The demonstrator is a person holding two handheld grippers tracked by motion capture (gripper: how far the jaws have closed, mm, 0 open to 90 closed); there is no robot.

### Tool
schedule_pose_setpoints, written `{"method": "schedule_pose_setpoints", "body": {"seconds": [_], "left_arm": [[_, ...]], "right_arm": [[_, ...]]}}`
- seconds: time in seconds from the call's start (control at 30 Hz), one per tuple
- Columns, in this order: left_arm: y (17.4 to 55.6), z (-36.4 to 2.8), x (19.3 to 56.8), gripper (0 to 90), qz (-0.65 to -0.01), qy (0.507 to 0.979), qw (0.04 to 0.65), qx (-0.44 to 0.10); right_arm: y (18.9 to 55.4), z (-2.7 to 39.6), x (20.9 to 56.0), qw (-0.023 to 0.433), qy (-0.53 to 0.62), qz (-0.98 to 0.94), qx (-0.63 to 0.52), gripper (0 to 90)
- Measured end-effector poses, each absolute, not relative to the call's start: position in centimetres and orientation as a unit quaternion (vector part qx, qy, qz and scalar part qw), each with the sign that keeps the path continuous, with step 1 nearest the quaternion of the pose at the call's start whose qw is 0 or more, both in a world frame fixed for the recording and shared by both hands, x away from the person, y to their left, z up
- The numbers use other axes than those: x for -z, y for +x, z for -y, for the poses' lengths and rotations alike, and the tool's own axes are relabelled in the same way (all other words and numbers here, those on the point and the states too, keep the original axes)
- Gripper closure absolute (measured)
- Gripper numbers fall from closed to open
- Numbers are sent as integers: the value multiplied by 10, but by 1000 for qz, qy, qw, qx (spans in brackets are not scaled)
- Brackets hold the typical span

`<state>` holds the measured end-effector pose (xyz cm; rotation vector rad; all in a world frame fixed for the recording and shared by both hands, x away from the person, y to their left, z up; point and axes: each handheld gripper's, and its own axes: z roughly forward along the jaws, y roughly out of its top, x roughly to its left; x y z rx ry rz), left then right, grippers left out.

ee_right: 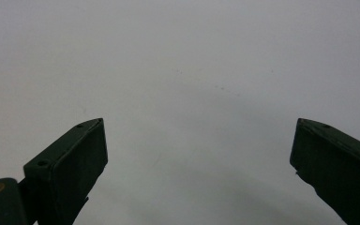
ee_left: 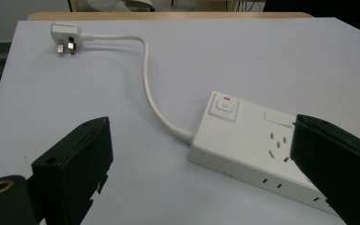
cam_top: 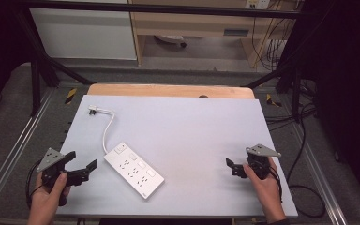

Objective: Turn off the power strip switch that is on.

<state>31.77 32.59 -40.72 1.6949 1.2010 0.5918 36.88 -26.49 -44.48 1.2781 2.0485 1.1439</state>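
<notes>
White power strip (cam_top: 134, 170) lay diagonally on the grey table (cam_top: 192, 126), just right of the left gripper (cam_top: 82, 165), not touching; jaws spread, nothing held. Its cord (cam_top: 107, 131) ran to the plug (cam_top: 93, 110) near the far-left corner. Right gripper (cam_top: 231, 167) sat well apart near the right edge, jaws also spread, empty, bare tabletop between.

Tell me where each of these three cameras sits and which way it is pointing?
High view: above the person's side, looking forward and down on the table; both hands and each hand-held gripper, left and right, show.
Left gripper view: rides that gripper, facing the power strip and plug between open jaws.
Right gripper view: faces bare tabletop between open jaws.
Shared: high and left views both show the strip.
</notes>
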Motion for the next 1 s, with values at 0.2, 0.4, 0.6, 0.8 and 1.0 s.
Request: {"method": "schedule_pose_setpoints", "body": {"seconds": [0.2,0.4,0.6,0.8,1.0], "left_arm": [[318,-326,407,63,-489,692,473,-241],[318,-326,407,63,-487,694,474,-239],[317,-327,406,63,-484,695,475,-240],[315,-327,404,63,-476,694,484,-239],[314,-328,402,64,-470,689,494,-245]], "right_arm": [[370,263,446,232,459,-751,-413,42],[369,261,445,237,448,-754,-418,38],[370,261,445,238,444,-757,-417,35],[370,260,444,239,441,-758,-418,34],[370,260,444,240,441,-756,-419,33]]}}
